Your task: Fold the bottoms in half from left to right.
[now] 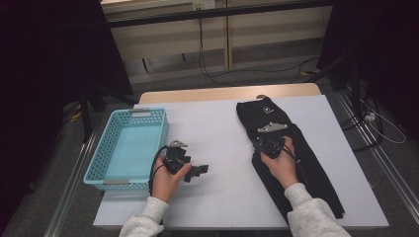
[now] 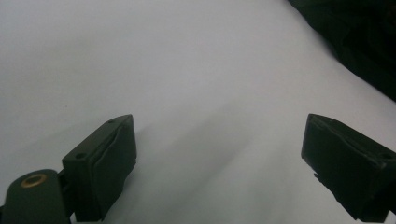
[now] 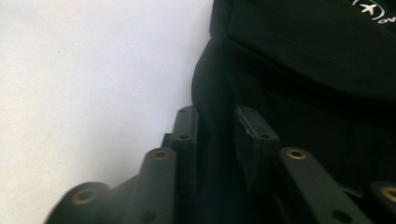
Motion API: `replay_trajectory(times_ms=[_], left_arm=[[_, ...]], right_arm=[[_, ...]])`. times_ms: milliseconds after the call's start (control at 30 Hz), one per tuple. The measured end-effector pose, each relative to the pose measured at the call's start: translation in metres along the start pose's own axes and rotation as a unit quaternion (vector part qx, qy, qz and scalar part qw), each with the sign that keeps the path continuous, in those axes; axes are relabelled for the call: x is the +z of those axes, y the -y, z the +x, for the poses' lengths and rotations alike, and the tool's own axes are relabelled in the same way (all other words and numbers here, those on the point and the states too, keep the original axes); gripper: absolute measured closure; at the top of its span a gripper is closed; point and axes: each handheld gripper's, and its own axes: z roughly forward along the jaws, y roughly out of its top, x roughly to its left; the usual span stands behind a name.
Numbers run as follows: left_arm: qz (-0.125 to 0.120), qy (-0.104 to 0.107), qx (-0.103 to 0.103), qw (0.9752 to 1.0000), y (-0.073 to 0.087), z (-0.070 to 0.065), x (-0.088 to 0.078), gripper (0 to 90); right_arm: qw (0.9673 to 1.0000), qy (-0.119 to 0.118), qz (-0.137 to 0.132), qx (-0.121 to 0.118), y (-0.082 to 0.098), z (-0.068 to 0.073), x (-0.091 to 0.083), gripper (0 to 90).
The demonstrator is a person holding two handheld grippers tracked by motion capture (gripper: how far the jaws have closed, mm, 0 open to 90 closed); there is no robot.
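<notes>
A black garment [image 1: 316, 168] lies stretched out on the right half of the white table [image 1: 217, 128], with a small white logo near its far end. My right gripper [image 1: 267, 140] rests on the garment's left edge, held by the person's right hand. In the right gripper view its jaws [image 3: 215, 114] stand close together with a raised fold of the black cloth [image 3: 303, 60] pinched between them. My left gripper [image 1: 196, 172] lies low over bare table beside the basket, pointing right. Its jaws [image 2: 219, 121] stand wide apart with nothing between them, and the garment [image 2: 359, 42] shows farther off.
A light blue perforated basket [image 1: 99, 163] stands on the table's left side with nothing visible in it. Bare white tabletop [image 2: 163, 56] lies between basket and garment. Beyond the far table edge are cables on the floor and dark stands at both sides.
</notes>
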Motion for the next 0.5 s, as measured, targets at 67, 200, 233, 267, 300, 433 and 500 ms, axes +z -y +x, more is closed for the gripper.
replay_trajectory(times_ms=[67, 200, 233, 267, 300, 433, 500], left_arm=[[0.000, 0.000, 0.000, 1.0000, 0.0003, 0.0004, -0.0002, 10.4], [0.003, 0.001, -0.001, 1.0000, 0.0016, 0.0011, 0.0010, 10.4], [0.007, 0.003, -0.001, 1.0000, 0.0015, 0.0016, 0.0009, 10.4], [0.006, 0.002, -0.002, 1.0000, 0.0016, 0.0016, 0.0013, 10.4], [0.008, 0.003, -0.002, 1.0000, 0.0013, 0.0017, 0.0013, 10.4], [0.004, 0.002, -0.003, 1.0000, 0.0008, 0.0017, 0.0010, 10.4], [0.003, 0.001, -0.003, 1.0000, 0.0008, 0.0017, 0.0007, 10.4]], right_arm=[[1.0000, 0.004, 0.002, -0.007, -0.0004, -0.0006, -0.0001, 75.7], [1.0000, -0.004, 0.001, 0.000, 0.0000, -0.0040, -0.0007, 83.7], [0.9999, -0.007, 0.000, 0.008, 0.0003, -0.0047, -0.0007, 84.1], [0.9999, -0.010, -0.002, 0.009, 0.0004, -0.0049, -0.0008, 84.5], [0.9999, -0.014, -0.004, 0.007, 0.0006, -0.0046, -0.0007, 84.7], [0.9996, -0.028, -0.003, 0.005, -0.0003, -0.0005, -0.0013, 85.6], [0.9995, -0.031, 0.002, 0.001, -0.0011, 0.0023, -0.0017, 85.7]])
